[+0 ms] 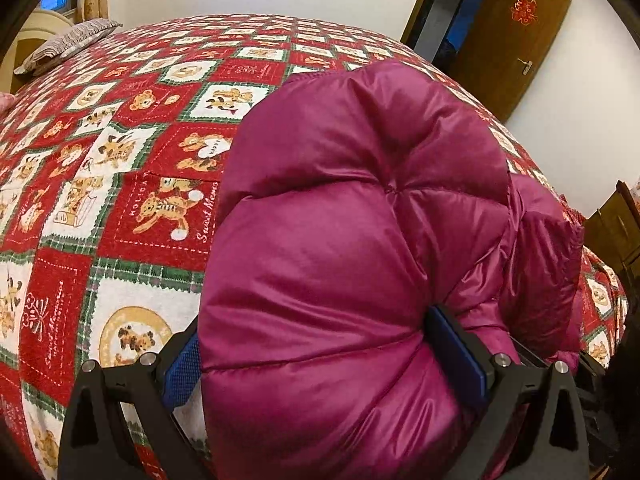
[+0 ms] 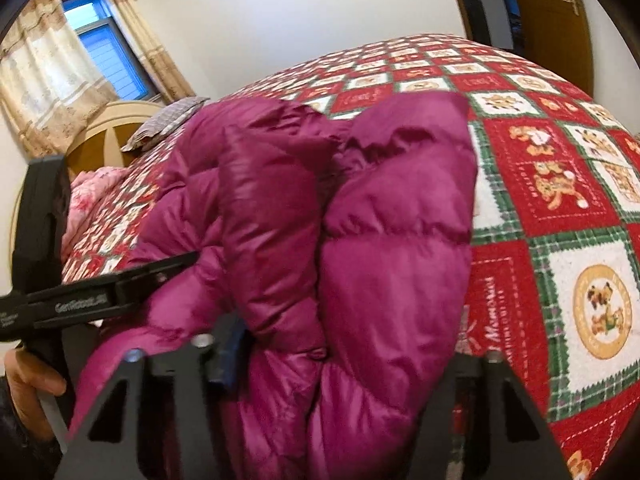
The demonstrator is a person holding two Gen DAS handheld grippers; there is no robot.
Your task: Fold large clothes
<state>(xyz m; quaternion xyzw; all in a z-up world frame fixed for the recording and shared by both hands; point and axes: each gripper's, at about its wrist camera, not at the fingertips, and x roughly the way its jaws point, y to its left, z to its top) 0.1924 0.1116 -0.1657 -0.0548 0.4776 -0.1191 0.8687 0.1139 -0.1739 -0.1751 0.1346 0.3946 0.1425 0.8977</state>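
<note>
A magenta quilted down jacket lies bunched on a bed with a red, white and green bear-print cover. My left gripper has its blue-padded fingers spread wide around a thick fold of the jacket, which fills the gap between them. In the right wrist view the jacket also fills the space between my right gripper's fingers, and the right finger is mostly hidden by fabric. The left gripper's body shows at the left edge there, against the jacket's left side.
A grey patterned pillow and a pink one lie near the wooden headboard. A curtained window is behind it. A brown door stands open at the far right. Dark wooden furniture stands right of the bed.
</note>
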